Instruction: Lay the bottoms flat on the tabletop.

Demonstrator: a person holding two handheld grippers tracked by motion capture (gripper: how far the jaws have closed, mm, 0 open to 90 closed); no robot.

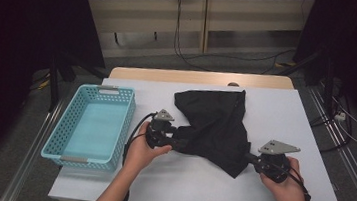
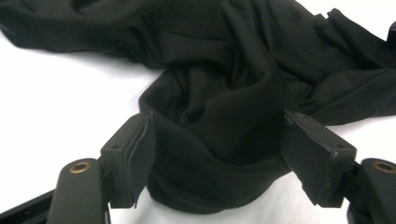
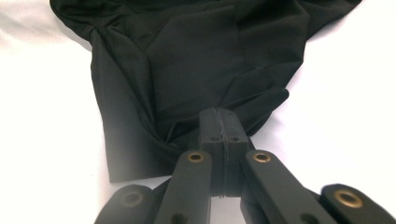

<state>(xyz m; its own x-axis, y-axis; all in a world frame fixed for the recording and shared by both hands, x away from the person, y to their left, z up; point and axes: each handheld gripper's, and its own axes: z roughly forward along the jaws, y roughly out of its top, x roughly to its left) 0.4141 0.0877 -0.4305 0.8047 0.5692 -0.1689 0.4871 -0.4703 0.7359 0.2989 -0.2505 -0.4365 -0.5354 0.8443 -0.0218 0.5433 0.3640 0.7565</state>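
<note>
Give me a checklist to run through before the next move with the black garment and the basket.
1. Right gripper shut on the black garment: ok.
2. Left gripper gripping: not ok; fingers stand apart with cloth bunched between them.
3. Garment flat on the table: not ok, crumpled.
4. Blue basket free to receive it: ok.
5. Garment clear of the basket: ok, they lie apart.

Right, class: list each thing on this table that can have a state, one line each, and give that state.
Black garment: crumpled, lying on the white table.
Turquoise basket: upright, nothing in it.
Left gripper: fingers apart, a fold of the garment between them, not pinched.
Right gripper: fingers pressed together at the garment's edge; cloth appears pinched.
</note>
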